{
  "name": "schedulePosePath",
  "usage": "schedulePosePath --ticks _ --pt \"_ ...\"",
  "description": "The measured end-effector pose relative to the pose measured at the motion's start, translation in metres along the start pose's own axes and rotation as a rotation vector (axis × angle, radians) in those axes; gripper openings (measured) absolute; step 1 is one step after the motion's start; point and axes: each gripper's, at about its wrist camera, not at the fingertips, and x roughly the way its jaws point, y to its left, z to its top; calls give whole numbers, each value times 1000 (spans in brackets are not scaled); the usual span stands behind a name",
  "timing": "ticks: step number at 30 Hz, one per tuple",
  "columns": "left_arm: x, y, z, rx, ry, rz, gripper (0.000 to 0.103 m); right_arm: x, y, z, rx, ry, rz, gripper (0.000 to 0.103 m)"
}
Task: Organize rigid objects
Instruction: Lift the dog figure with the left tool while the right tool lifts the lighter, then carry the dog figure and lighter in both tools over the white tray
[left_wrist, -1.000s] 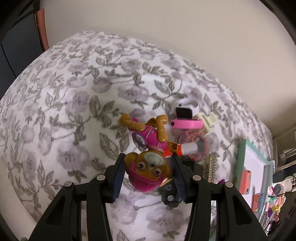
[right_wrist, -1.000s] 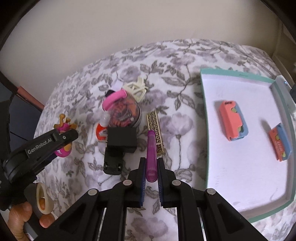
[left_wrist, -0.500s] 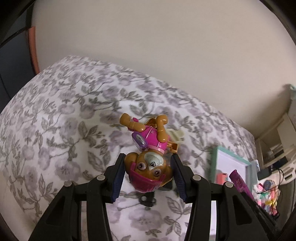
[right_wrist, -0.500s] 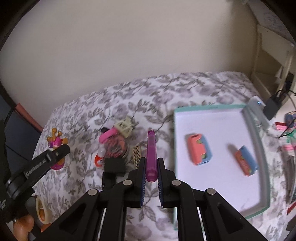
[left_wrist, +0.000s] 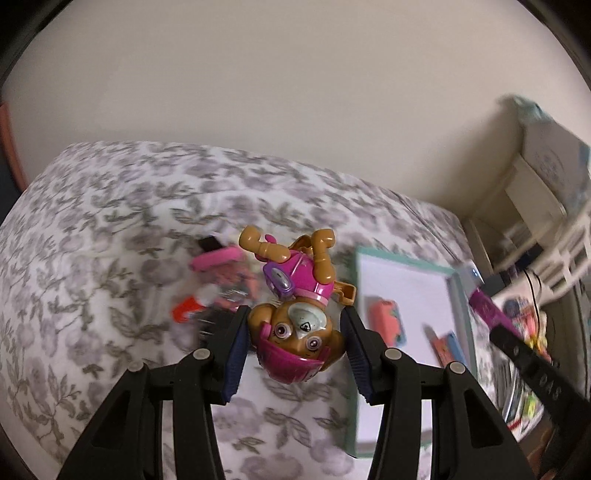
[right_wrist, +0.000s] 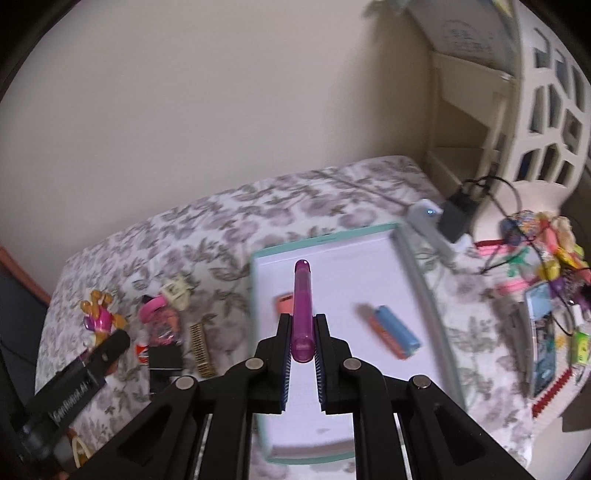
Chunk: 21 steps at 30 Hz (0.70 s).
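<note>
1. Left wrist view: grey floral bedspread (left_wrist: 110, 229) fills the ground below.
2. White shallow tray with a teal rim (right_wrist: 417, 273) lies on it, holding small orange-and-blue blocks (right_wrist: 393, 330).
3. Left gripper (left_wrist: 295, 332) fingers pinch a brown-and-pink plastic puppy figure (left_wrist: 295, 314), held above the bedspread.
4. Right gripper (right_wrist: 302, 349) fingers clamp a translucent purple tube (right_wrist: 303, 306) above the tray.

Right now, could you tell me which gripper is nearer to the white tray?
Right. The right gripper, shut on a purple pen, hangs over the tray. The left gripper, holding the toy dog, is over the bedspread beside the tray's edge.
</note>
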Motion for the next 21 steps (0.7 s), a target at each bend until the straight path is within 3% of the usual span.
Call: schedulePosePath --ticks 9,15,21 --pt "23 -73 -32 201 96 -74 51 -9 -25 3 23 -12 -59 12" --pt "53 -100 -56 269 208 -104 51 16 -29 -4 2 68 -97 12" --pt "70 -116 -74 349 258 -82 51 36 -32 -11 -28 144 -159 12"
